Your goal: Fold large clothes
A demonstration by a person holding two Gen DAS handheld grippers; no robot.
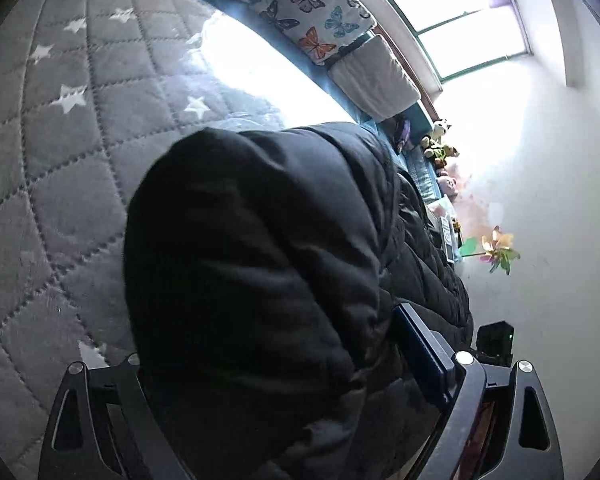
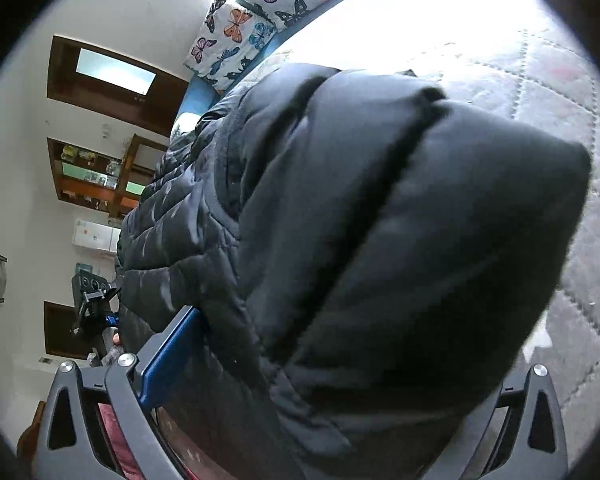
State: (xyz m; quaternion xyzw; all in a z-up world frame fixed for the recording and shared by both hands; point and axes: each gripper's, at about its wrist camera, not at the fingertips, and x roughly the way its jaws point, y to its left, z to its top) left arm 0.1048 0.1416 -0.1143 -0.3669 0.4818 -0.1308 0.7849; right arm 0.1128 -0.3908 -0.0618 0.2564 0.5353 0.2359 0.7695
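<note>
On grey star-quilted bed [image 1: 60, 152]: black puffer jacket [image 1: 260, 280]; butterfly pillows [image 1: 312, 12] beyond.

Black jacket [image 1: 260, 264]: quilted puffer cloth, slight sheen, stitched channels, smooth. Bed cover [image 1: 60, 140]: grey quilted cloth, matt, soft nap, diamond stitching, white stars. Pillows [image 1: 312, 12]: printed cotton-like cloth, butterflies, matt. Left tongs [image 1: 276, 376]: matt black plastic frame, shiny metal screw heads, blue pad. Right tongs [image 2: 340, 376]: same finish. Shelf [image 2: 96, 176]: dark brown wood. Wall [image 1: 540, 200]: matt paint.
</note>
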